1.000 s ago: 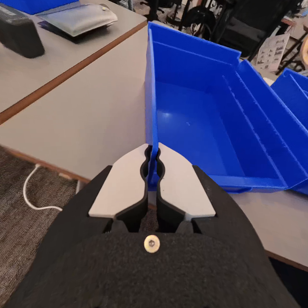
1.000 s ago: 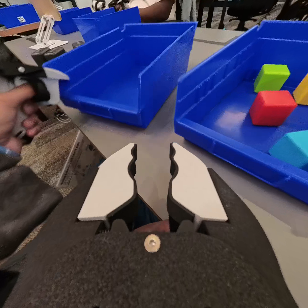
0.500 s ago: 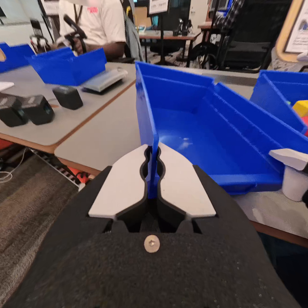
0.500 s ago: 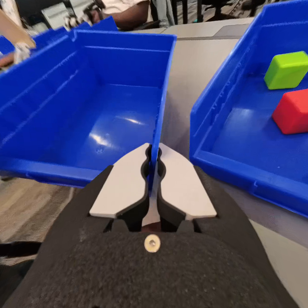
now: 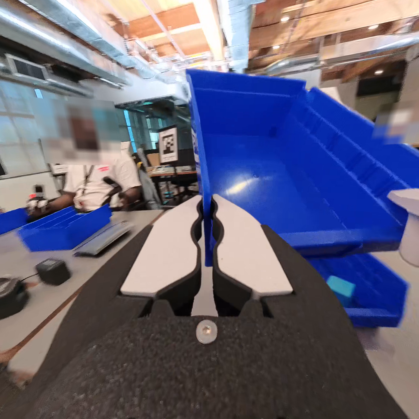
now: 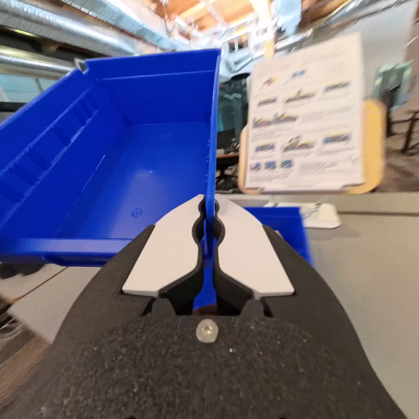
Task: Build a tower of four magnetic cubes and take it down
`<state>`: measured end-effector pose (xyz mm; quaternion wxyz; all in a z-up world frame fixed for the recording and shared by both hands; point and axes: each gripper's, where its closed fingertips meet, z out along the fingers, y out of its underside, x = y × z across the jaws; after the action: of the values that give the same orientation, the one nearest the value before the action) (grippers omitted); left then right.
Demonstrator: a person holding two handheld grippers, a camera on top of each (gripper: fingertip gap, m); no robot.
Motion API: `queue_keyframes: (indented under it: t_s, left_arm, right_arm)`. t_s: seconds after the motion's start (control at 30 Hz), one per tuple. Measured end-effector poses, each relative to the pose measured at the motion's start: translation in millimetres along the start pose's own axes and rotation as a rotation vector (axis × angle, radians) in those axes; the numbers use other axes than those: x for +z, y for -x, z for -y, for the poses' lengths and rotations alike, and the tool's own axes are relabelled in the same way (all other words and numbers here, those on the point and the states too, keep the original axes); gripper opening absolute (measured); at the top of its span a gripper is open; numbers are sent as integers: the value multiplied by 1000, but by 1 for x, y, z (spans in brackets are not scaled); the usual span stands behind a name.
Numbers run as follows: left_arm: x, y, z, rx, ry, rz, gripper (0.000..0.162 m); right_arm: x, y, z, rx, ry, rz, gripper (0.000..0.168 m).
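Presently both grippers, left gripper (image 5: pixel 206 229) and right gripper (image 6: pixel 209 229), clamp opposite side walls of the empty blue bin (image 5: pixel 283 172), lifted and tilted, while the teal cube (image 5: pixel 340 289) lies at four o'clock below, in the second bin (image 5: pixel 381 313).

Second blue bin (image 5: pixel 374 292) lay mostly hidden beneath the lifted empty bin (image 5: pixel 283 181), one teal cube (image 5: pixel 341 289) showing, other cubes out of sight, right gripper (image 5: pixel 408 217) cut off by frame edge, poster board (image 6: pixel 306 118) motion-blurred.
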<state>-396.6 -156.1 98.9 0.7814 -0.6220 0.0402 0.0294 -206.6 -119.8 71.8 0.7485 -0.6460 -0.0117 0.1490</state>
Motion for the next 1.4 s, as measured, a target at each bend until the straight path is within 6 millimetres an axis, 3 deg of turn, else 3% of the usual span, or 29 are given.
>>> queue_keyframes:
  t_s: [0.13, 0.23, 0.3, 0.4, 0.5, 0.57, 0.67, 0.87, 1.07, 1.13, 1.2, 1.27, 1.33, 1.4]
  left_arm:
    - [34, -87, 20, -39, -6, -186, 3]
    - [54, -164, 20, -105, 17, -325, 3]
    - [61, -222, 8, -121, 47, -403, 3]
    - [63, -311, -24, -153, 131, -506, 4]
    - [62, -389, -67, -170, 254, -582, 4]
    - [58, -428, -98, -164, 343, -618, 4]
    - [51, -462, -132, -103, 405, -641, 5]
    - [42, -493, -171, -48, 484, -694, 6]
    - [29, -511, -185, -41, 514, -805, 15]
    - [24, -509, -183, -76, 542, -852, 31]
    - [21, -495, -175, -117, 565, -890, 48]
    - [20, -464, -156, -155, 543, -934, 47]
    - [27, -415, -132, -185, 499, -931, 45]
    - [41, -352, -114, -171, 454, -865, 45]
  right_arm:
    - [-20, -83, 52, -77, -38, -142, 3]
    - [-42, -154, 68, -113, -17, -252, 3]
    - [-62, -208, 68, -144, 20, -359, 3]
    - [-88, -290, 59, -168, 113, -480, 3]
    - [-108, -364, 33, -92, 237, -555, 3]
    - [-120, -402, 6, -50, 307, -584, 3]
    - [-131, -439, -33, 38, 370, -572, 3]
    - [-140, -474, -73, 94, 420, -551, 4]
    - [-139, -498, -90, 98, 418, -506, 4]
    - [-138, -502, -90, 211, 383, -469, 9]
    - [-144, -511, -89, 265, 369, -506, 28]
    - [-151, -511, -81, 245, 359, -518, 41]
    - [-161, -506, -55, 167, 306, -585, 43]
    - [-162, -486, -19, 66, 222, -619, 42]
